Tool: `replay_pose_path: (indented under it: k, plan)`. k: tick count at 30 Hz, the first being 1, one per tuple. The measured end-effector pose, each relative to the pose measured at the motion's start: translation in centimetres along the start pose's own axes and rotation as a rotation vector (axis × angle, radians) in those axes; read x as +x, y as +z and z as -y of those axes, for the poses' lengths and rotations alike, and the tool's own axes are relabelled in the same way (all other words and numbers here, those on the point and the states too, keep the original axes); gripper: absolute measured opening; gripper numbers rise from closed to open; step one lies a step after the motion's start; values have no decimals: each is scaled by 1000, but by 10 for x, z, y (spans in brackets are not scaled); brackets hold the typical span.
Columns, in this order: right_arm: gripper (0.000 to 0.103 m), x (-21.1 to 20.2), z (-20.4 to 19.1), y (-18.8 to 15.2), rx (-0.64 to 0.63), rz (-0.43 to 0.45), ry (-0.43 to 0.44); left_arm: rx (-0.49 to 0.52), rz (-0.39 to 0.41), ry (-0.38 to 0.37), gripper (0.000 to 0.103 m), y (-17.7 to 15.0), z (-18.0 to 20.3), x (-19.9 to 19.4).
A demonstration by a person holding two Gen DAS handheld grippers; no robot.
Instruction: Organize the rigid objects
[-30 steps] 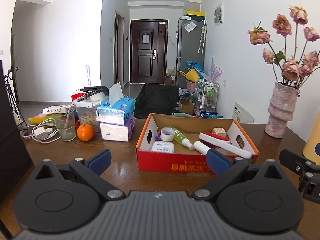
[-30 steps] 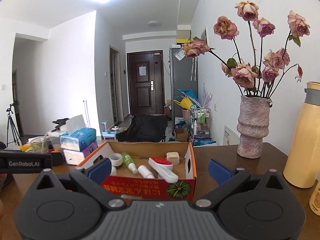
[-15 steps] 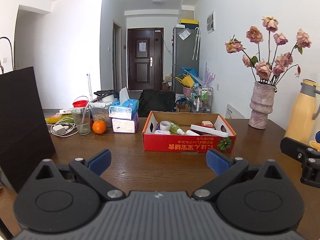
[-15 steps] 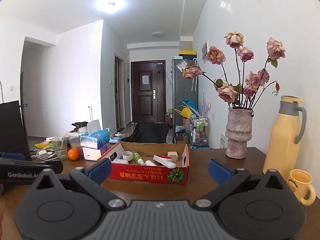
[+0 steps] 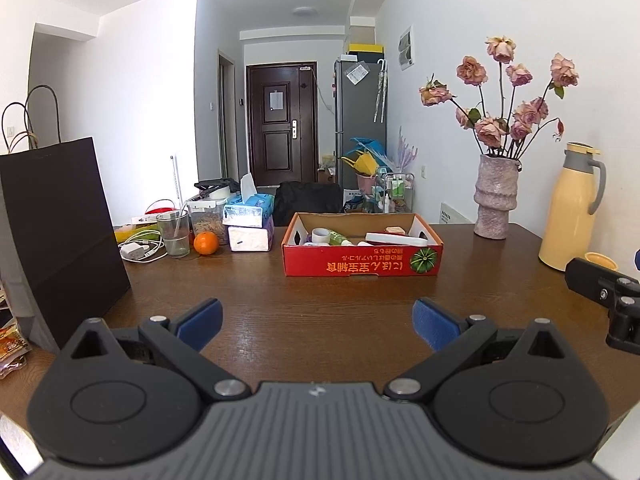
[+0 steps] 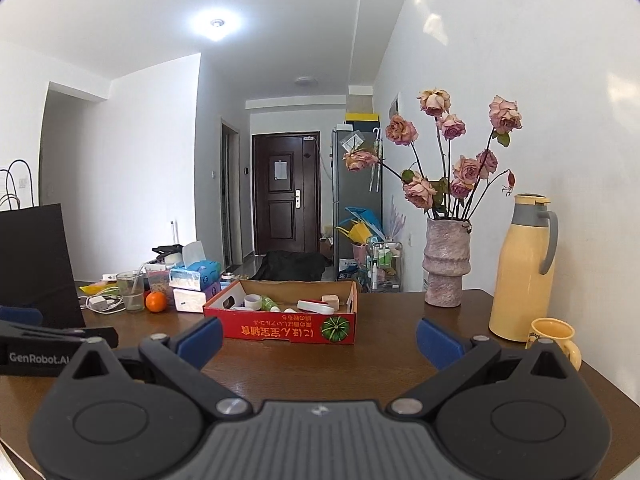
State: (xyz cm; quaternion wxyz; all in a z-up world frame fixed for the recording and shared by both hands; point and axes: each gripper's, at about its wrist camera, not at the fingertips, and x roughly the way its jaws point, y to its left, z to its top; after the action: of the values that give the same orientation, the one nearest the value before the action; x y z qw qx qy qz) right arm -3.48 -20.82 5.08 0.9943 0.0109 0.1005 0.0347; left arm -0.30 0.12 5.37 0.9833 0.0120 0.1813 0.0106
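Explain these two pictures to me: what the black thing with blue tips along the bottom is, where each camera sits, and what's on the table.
Each picture comes from a camera mounted on a handheld gripper; a person carries one in each hand. The black shape along the bottom is that tool itself. The left gripper and the right gripper both have their blue-padded jaws spread wide with nothing between them.

Both look across a brown wooden table. In the middle stands a red cardboard box holding small items such as a roll of tape. To its left are tissue packs, an orange, a glass and a black paper bag; to its right are a vase of dried roses and a yellow thermos.
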Motion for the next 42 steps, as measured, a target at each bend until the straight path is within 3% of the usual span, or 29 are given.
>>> replay_pose_path:
  k: [14,42]
  plan:
    - [103,-38,-6,-13,-28,-4,1,-12,-3,-14,103,-23,1,-37]
    - [103,-42,-11,-16,-40,-10,2,-20,-1,-10,103,-26,-3,-44]
